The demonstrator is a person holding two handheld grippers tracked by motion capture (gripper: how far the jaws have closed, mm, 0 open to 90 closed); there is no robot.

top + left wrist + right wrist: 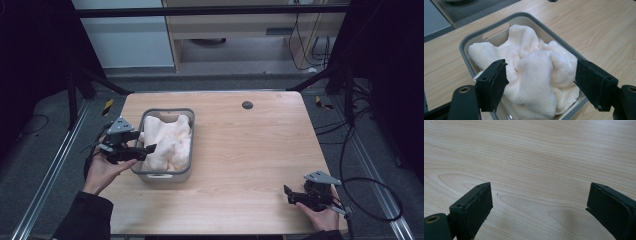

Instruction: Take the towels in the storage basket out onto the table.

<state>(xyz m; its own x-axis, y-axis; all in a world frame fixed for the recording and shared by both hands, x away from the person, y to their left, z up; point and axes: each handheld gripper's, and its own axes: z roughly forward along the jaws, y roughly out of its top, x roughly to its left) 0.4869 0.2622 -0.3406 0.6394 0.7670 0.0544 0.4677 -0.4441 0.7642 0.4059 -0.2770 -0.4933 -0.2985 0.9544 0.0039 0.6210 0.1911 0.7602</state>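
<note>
Over on the left, the left gripper sits at the near left rim of the grey tub, jaws spread wide and holding nothing, pointed straight at the white towel. That towel is bunched up inside the tub, piled in loose folds that rise to about the rim, and in the left gripper view it bulges right up between the two black jaws. It looks like thick terry cloth, so my read is soft, light and floppy: no risk of breaking it, little chance of it slipping, but it will sag and trail once lifted, and a loose fold could snag on the tub's edge. The best place to bite seems to be the raised hump in the middle of the heap, where a fat fold stands proud and both jaws can close around a good thickness of cloth. Moving across the bare wooden table, past the small dark round spot near the far edge, we reach the right gripper at the near right corner, jaws released and wide apart over plain wood, well away from the tub.
</note>
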